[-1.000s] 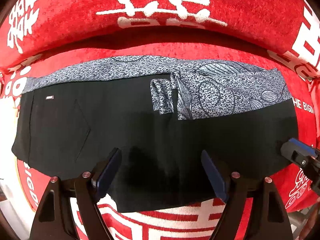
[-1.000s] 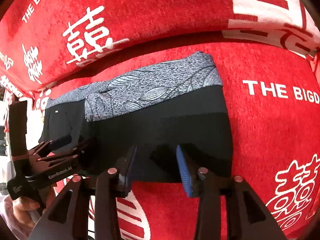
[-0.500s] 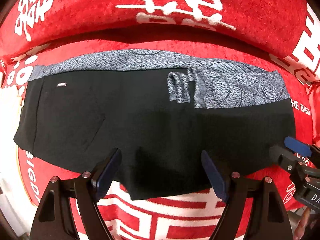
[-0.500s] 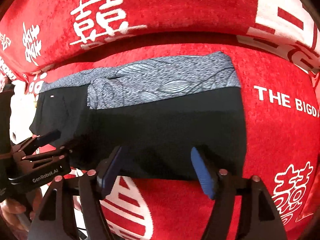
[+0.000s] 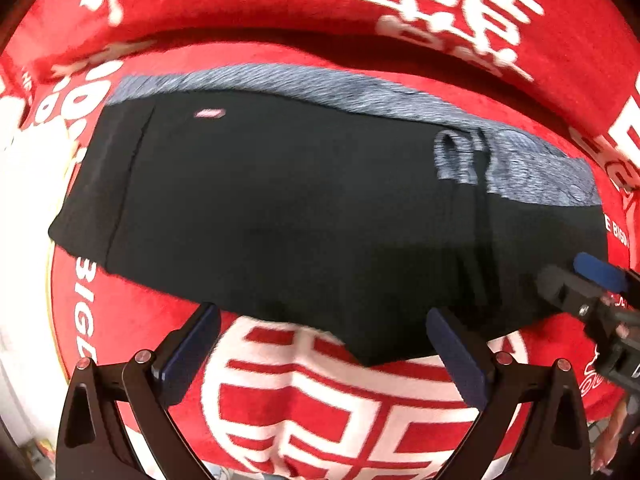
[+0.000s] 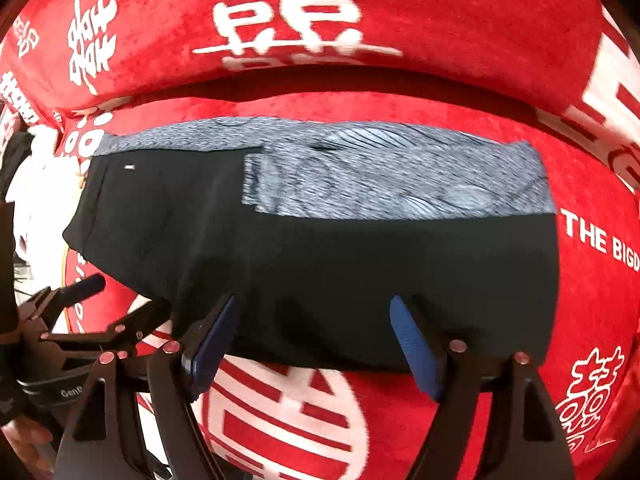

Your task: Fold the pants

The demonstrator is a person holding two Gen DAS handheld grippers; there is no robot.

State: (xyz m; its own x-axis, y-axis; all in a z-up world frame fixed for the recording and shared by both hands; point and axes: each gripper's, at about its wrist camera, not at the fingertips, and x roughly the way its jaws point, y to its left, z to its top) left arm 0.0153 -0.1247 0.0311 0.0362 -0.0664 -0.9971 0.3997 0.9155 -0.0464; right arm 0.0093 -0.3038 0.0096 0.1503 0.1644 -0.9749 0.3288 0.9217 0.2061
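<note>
The pants (image 5: 304, 220) lie flat on a red cushion, black with a grey patterned strip (image 5: 320, 88) along the far edge; they also show in the right wrist view (image 6: 340, 272). My left gripper (image 5: 320, 352) is open and empty, just in front of the near edge of the pants. My right gripper (image 6: 316, 344) is open and empty at the near edge further right. The right gripper shows in the left wrist view (image 5: 592, 280) at the right, and the left gripper shows in the right wrist view (image 6: 96, 304) at the left.
The red sofa seat (image 5: 344, 412) with white characters carries the pants. A red back cushion (image 6: 440, 20) rises behind them. A white area (image 5: 28, 160) lies past the left end of the seat.
Both grippers have pulled back toward me off the pants. The right jaws have opened wider. The pants lie still.
</note>
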